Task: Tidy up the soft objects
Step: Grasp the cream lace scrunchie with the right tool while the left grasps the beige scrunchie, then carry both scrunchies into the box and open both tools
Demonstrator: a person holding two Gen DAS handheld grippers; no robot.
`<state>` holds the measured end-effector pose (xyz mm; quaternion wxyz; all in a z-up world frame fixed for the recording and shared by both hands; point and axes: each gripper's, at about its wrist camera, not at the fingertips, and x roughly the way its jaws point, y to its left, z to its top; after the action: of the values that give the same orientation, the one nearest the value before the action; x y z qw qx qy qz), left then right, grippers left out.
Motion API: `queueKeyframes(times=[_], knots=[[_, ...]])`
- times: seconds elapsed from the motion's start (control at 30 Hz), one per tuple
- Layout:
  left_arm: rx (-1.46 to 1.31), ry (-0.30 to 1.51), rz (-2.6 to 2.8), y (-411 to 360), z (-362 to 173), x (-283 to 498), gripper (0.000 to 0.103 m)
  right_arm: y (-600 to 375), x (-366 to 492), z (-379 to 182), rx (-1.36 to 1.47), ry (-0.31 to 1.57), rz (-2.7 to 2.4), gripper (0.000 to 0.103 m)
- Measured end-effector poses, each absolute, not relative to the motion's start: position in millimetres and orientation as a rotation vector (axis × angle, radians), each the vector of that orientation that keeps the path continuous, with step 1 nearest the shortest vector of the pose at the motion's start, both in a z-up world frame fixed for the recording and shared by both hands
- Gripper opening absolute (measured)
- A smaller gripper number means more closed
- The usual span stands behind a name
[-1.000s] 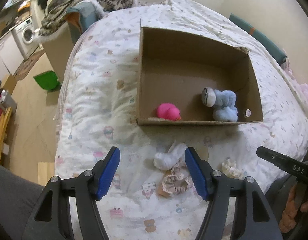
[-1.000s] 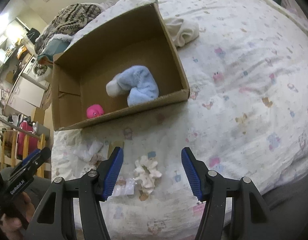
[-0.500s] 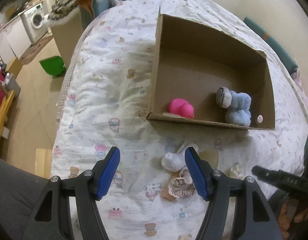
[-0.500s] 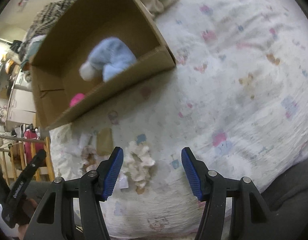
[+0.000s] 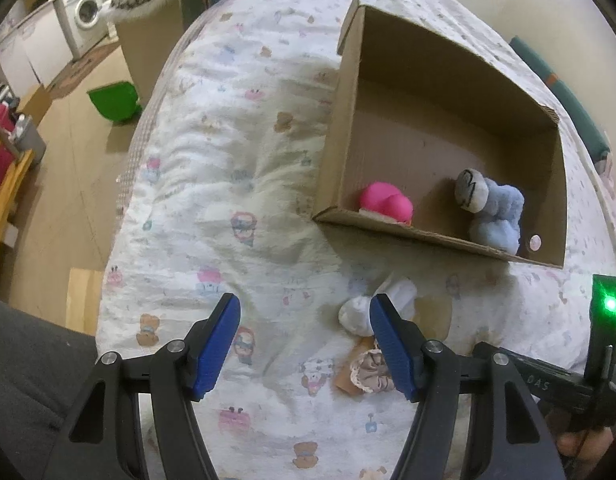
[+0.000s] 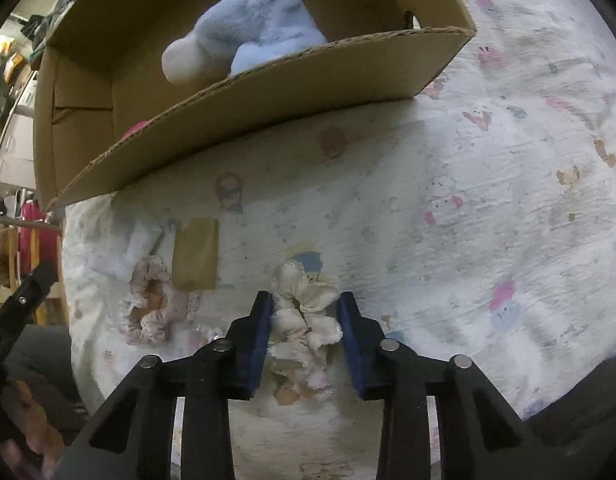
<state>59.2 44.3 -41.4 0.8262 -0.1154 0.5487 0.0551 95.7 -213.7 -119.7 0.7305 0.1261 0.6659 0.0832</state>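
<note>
A cardboard box lies on the bed and holds a pink soft toy and a blue plush; the box and blue plush also show in the right wrist view. My right gripper is shut on a cream scrunchie lying on the quilt. A pink scrunchie and a white sock lie to its left. My left gripper is open and empty above the quilt, with the white sock and pink scrunchie by its right finger.
The bed has a white printed quilt. A tan card lies between the scrunchies. Left of the bed are a wood floor, a green bin and a washing machine. A cream cloth lay beyond the box earlier.
My right gripper moved down and forward onto the cream scrunchie and closed on it. My left gripper drifted left, so the box and sock now sit further right in its view.
</note>
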Motion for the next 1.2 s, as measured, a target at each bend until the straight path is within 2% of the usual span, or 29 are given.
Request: queueKeyframes(times=[0.27, 0.47, 0.53, 0.7, 0.9, 1.2], knots=[[-0.215, 1.262, -0.007, 20, -61, 62, 0.064, -231, 94, -87, 0.386, 1.293, 0.171, 0.021], [-0.074, 1.319, -0.129, -21, -81, 64, 0.063, -237, 94, -85, 0.424, 1.289, 0.184, 0.021], [-0.005, 1.323, -0.147, -33, -88, 64, 0.052, -236, 95, -85, 0.421, 1.287, 0.189, 0.021], [0.026, 1.325, -0.162, -37, -91, 63, 0.013, -245, 93, -83, 0.414, 1.284, 0.2, 0.021], [-0.054, 1.324, -0.212, -29, -84, 57, 0.009, -241, 93, -84, 0.413, 1.283, 0.211, 0.021], [-0.116, 1.23, -0.246, -18, -41, 25, 0.009, -249, 86, -74, 0.419, 1.268, 0.238, 0.021]])
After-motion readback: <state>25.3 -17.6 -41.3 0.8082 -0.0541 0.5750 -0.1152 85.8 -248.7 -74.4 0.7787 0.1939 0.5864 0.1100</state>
